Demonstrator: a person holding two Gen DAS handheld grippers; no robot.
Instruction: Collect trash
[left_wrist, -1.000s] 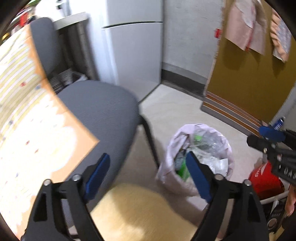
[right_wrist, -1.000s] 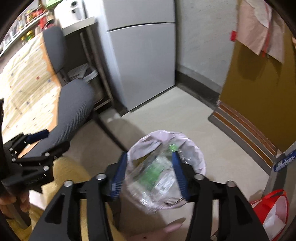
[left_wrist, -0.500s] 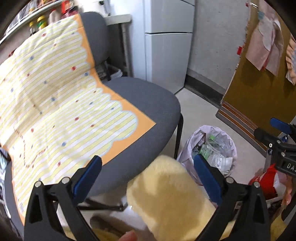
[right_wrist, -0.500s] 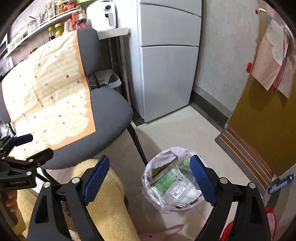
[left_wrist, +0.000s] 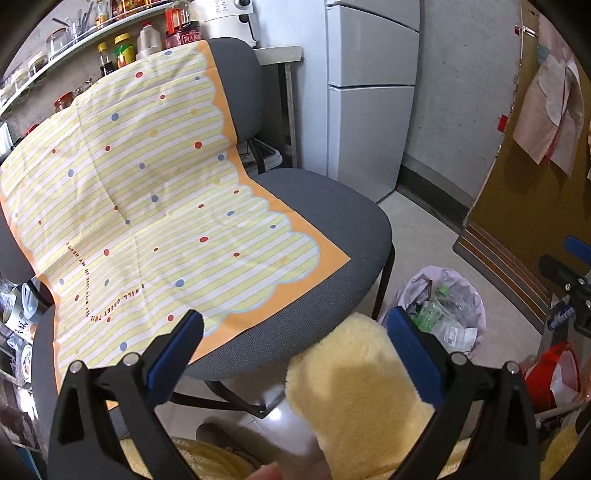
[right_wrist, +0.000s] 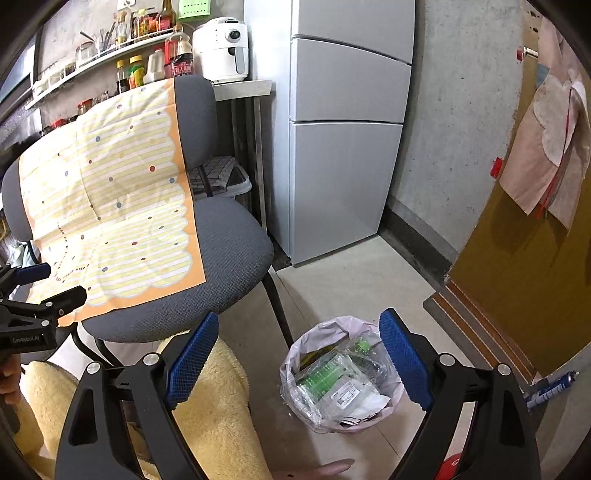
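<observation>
Both the left gripper (left_wrist: 295, 334) and right gripper (right_wrist: 299, 354) stand wide and empty. Clear wrappers (right_wrist: 334, 387) heap above the rim of the trash bin (right_wrist: 295, 354) on the floor beside the chair (right_wrist: 229, 251); they look loosely piled, so a nudge could spill them.

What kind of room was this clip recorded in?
Most likely a small home kitchen or kitchenette corner. A grey fridge stands against the wall, a shelf of sauce bottles and jars runs beside a white air fryer, and a lined trash bin sits on the tiled floor.
</observation>
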